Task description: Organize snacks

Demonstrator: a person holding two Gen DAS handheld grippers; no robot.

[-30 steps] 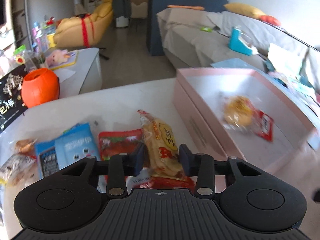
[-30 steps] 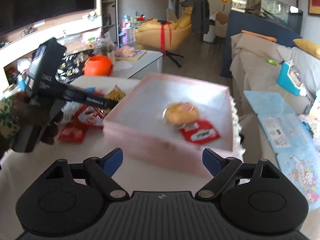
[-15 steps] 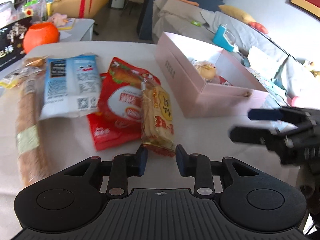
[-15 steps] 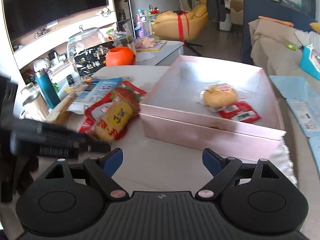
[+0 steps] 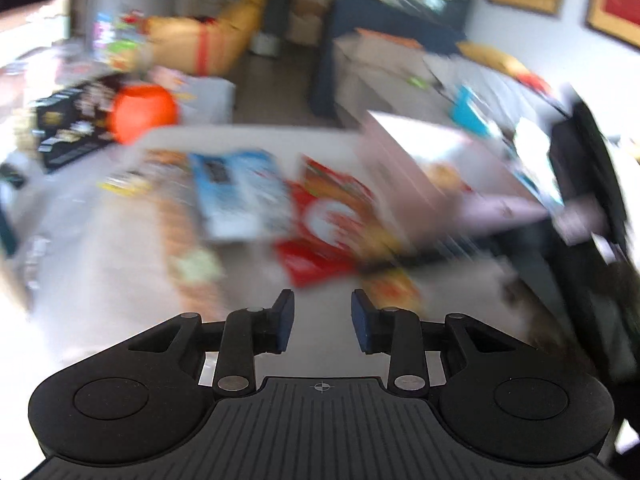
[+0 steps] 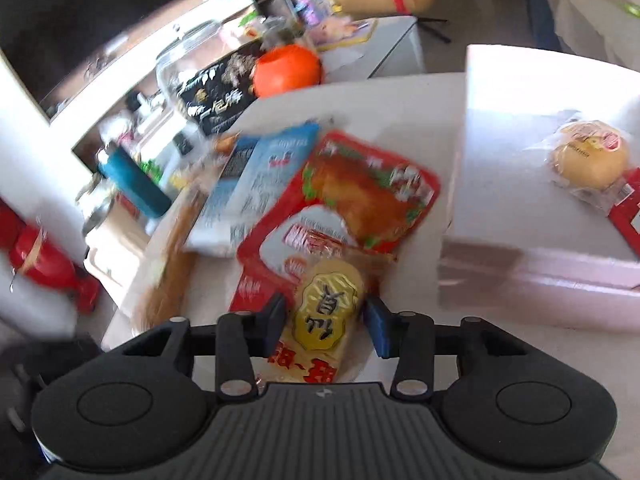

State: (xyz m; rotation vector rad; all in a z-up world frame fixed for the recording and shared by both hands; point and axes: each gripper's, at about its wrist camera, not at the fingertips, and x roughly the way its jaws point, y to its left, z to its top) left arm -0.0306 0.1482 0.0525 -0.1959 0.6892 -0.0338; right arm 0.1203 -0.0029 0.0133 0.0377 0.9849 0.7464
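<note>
In the right wrist view my right gripper (image 6: 325, 322) stands around a yellow snack pack (image 6: 326, 312); its jaws flank the pack and look closed on it. The pack lies over a red chicken-picture bag (image 6: 360, 196), beside a blue-white packet (image 6: 260, 176) and a long brown bread stick (image 6: 172, 268). The pink box (image 6: 540, 272) at right holds a wrapped bun (image 6: 588, 160) and a red sachet (image 6: 628, 224). In the blurred left wrist view my left gripper (image 5: 322, 320) is open and empty above the table, short of the red bag (image 5: 332, 220) and the blue packet (image 5: 240, 192).
An orange pumpkin pot (image 6: 288, 70) and a black printed bag (image 6: 216, 100) stand at the table's far left. A teal bottle (image 6: 132, 180) and a red object (image 6: 44, 260) sit past the left edge. A sofa (image 5: 400, 72) lies behind the box.
My left gripper has let go of the yellow pack and pulled back. My right gripper has swung left from the box and narrowed its jaws around that pack.
</note>
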